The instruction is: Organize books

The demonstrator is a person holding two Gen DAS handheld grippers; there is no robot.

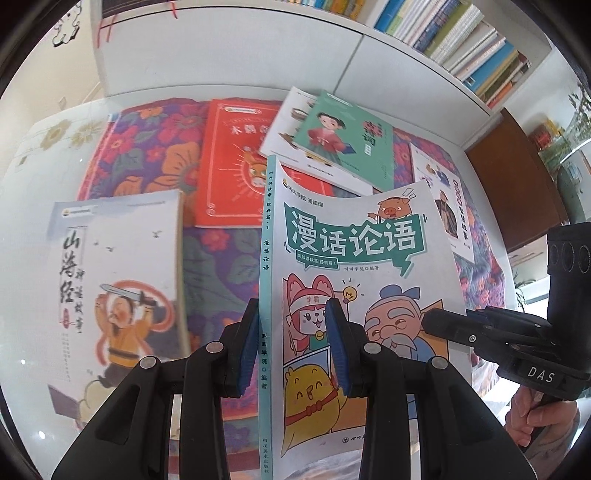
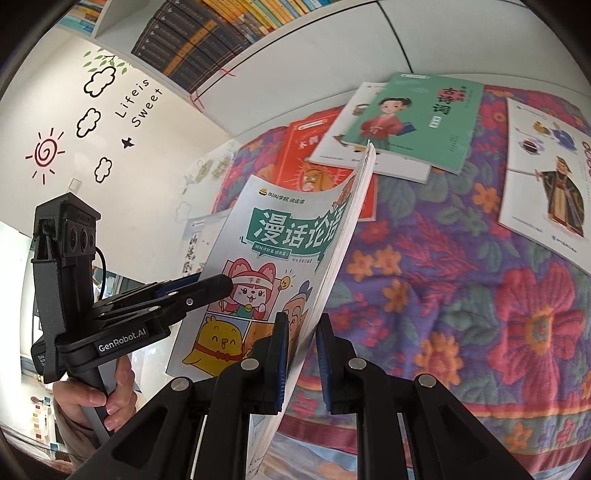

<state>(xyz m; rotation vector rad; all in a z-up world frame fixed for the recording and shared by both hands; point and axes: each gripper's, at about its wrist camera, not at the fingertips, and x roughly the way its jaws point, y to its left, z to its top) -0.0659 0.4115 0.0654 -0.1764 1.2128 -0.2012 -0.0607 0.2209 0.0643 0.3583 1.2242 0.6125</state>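
Note:
A white and teal cartoon book (image 1: pixel 354 266) stands upright above the flowered cloth. My left gripper (image 1: pixel 293 343) is shut on its spine edge. My right gripper (image 2: pixel 301 350) is shut on its open page edge; it also shows in the left wrist view (image 1: pixel 436 325), touching the cover. The book also shows in the right wrist view (image 2: pixel 273 266), with the left gripper (image 2: pixel 218 286) clamped on its far side. Lying on the cloth are a red book (image 1: pixel 236 166), a green book (image 1: pixel 343 140) on a white one, a grey-white book (image 1: pixel 110 280) and another white book (image 2: pixel 550 184).
A white bookshelf (image 1: pixel 443 33) full of upright books stands behind the table. The flowered cloth (image 2: pixel 461 295) covers the table. A wall with stickers (image 2: pixel 110 122) is at the left. A brown cabinet (image 1: pixel 517 177) is at the right.

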